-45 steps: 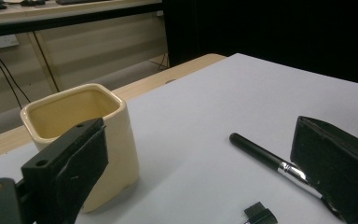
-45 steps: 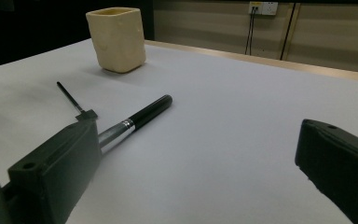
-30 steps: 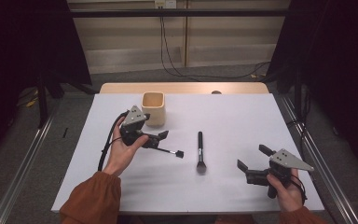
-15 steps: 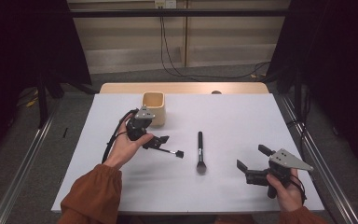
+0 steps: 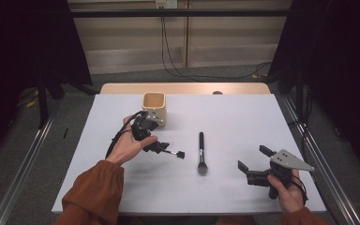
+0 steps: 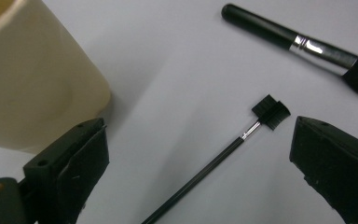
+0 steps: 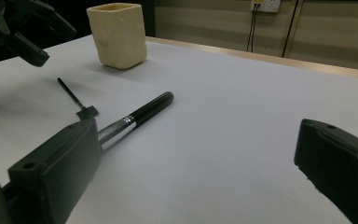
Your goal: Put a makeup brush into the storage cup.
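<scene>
Small brow brush (image 6: 223, 151) lies flat on the white table (image 5: 243, 117), just in front of the cream cup (image 5: 154, 107) and left of the larger makeup brush (image 5: 201, 152). From the left gripper view its thin black handle runs from between my jaws up and away to the square comb head, so the long axis is roughly in line with the left gripper (image 5: 166, 149), head pointing away from it toward the big brush. In the high view the handle is partly hidden under that gripper; the head end points to the table's right.

Left gripper: jaws spread wide, straddling the handle, nothing pinched. It hovers over the brush; contact with the table I cannot tell.

Right gripper (image 5: 251, 164): jaws spread, empty, resting near the right front of the table, well apart from the small brush.

Judgement: left hand is far nearer. Because the handle lies along the jaws rather than across them, the gripper likely needs a turn before closing.
</scene>
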`<act>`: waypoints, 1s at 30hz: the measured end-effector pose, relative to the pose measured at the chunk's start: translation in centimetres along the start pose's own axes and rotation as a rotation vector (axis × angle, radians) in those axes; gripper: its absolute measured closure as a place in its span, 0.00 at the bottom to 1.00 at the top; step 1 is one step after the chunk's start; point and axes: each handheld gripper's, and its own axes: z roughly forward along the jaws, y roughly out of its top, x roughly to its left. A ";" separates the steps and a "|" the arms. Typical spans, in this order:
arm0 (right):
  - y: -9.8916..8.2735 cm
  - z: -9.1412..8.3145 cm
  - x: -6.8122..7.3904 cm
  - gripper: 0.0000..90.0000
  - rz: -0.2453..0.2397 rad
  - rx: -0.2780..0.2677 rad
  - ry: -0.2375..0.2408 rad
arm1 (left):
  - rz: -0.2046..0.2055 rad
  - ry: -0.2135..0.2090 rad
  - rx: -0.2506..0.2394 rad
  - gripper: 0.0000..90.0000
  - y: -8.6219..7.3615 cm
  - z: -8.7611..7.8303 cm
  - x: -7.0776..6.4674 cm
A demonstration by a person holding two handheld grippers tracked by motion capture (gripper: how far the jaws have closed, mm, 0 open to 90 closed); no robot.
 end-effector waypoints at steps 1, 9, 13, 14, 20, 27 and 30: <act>0.0 0.0 0.0 0.00 0.000 0.001 0.000 | 0.017 -0.001 0.019 0.05 0.0 0.2 0.0; 0.0 0.0 0.0 0.00 -0.003 0.002 0.000 | 0.060 -0.038 0.119 0.05 0.4 1.5 -0.1; 0.0 0.0 0.0 0.00 -0.004 0.004 0.004 | 0.084 -0.072 0.165 0.06 0.5 2.1 -0.1; 0.0 0.0 0.0 0.00 -0.004 0.005 0.005 | 0.086 -0.082 0.173 0.06 0.5 2.2 -0.2; 0.0 0.0 0.0 0.00 -0.007 0.004 0.005 | 0.093 -0.133 0.232 0.07 0.4 3.6 -0.7; -0.1 0.0 0.0 0.00 -0.015 0.008 0.009 | 0.141 -0.161 0.299 0.09 0.5 4.6 -1.1; 0.0 0.1 0.0 0.00 -0.012 0.008 0.010 | 0.148 -0.161 0.305 0.09 0.6 5.0 -1.3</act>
